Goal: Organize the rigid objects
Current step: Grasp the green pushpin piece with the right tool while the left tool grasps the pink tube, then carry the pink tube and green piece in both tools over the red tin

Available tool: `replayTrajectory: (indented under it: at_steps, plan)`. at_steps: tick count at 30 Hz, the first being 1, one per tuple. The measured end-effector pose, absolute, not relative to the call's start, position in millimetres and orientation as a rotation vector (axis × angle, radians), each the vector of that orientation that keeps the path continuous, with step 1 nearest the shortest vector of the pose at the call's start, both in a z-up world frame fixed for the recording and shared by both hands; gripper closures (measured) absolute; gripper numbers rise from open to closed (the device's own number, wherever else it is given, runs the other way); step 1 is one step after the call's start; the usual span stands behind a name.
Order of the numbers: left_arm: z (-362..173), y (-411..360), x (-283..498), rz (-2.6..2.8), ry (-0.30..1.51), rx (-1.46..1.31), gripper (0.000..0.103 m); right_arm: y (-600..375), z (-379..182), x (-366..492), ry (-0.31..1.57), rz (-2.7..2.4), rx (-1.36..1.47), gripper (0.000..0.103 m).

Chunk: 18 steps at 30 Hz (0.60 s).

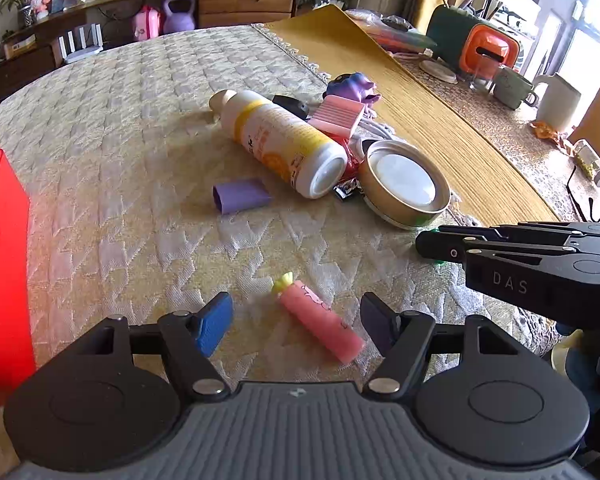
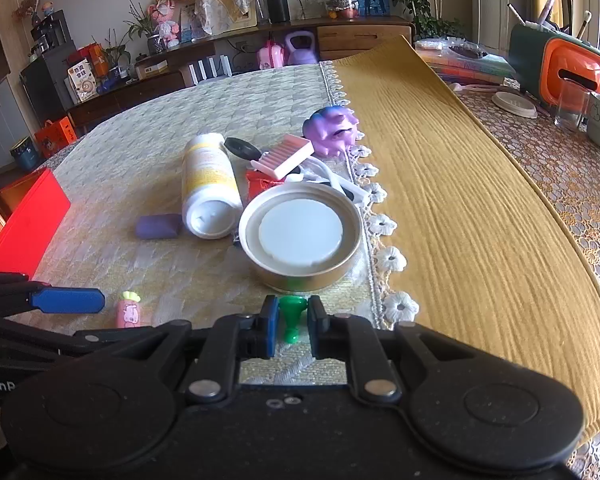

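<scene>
A pink carrot-shaped stick [image 1: 318, 322] with a yellow-green tip lies on the patterned tablecloth between the fingers of my left gripper [image 1: 296, 324]. That gripper is open and its pads stand clear of the stick. In the right wrist view the same stick [image 2: 128, 312] lies beside the left gripper's blue finger [image 2: 66, 300]. My right gripper [image 2: 293, 320] is shut on a small green peg [image 2: 290, 316], low over the cloth and just in front of a round tin lid [image 2: 300, 236]. From the left wrist view the right gripper [image 1: 424, 244] comes in from the right.
A white and yellow bottle [image 1: 280, 142] lies on its side beside the tin lid [image 1: 404, 182]. Near them are a purple block [image 1: 242, 196], a pink comb [image 1: 340, 114] and a purple toy [image 1: 354, 86]. A red box [image 1: 2, 264] stands at the left. A mustard cloth [image 2: 460, 200] covers the right.
</scene>
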<state>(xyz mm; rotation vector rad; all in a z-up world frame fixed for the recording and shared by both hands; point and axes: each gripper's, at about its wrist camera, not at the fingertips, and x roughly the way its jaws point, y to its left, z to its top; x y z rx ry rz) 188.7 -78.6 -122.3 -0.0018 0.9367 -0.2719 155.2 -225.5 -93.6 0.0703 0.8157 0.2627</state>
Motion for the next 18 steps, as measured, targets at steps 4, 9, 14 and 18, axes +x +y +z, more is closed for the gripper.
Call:
replayTrajectory:
  at_steps: [4,9,14,18]
  plan:
    - [-123,-86,186,-0.253,0.947,0.01,0.035,-225,-94,155,0.815,0.269,0.069,0.088]
    - [-121,-90,188,-0.212,0.944,0.02,0.073,-225,-94,154,0.813,0.274,0.068,0.088]
    - [-119,-82,189,-0.185,0.943,-0.018,0.087,-224,-94,152,0.807,0.276,0.069,0.088]
    - [-116,-75,188,-0.167,0.934,-0.032,0.087,-224,-91,149,0.801,0.277,0.074,0.088]
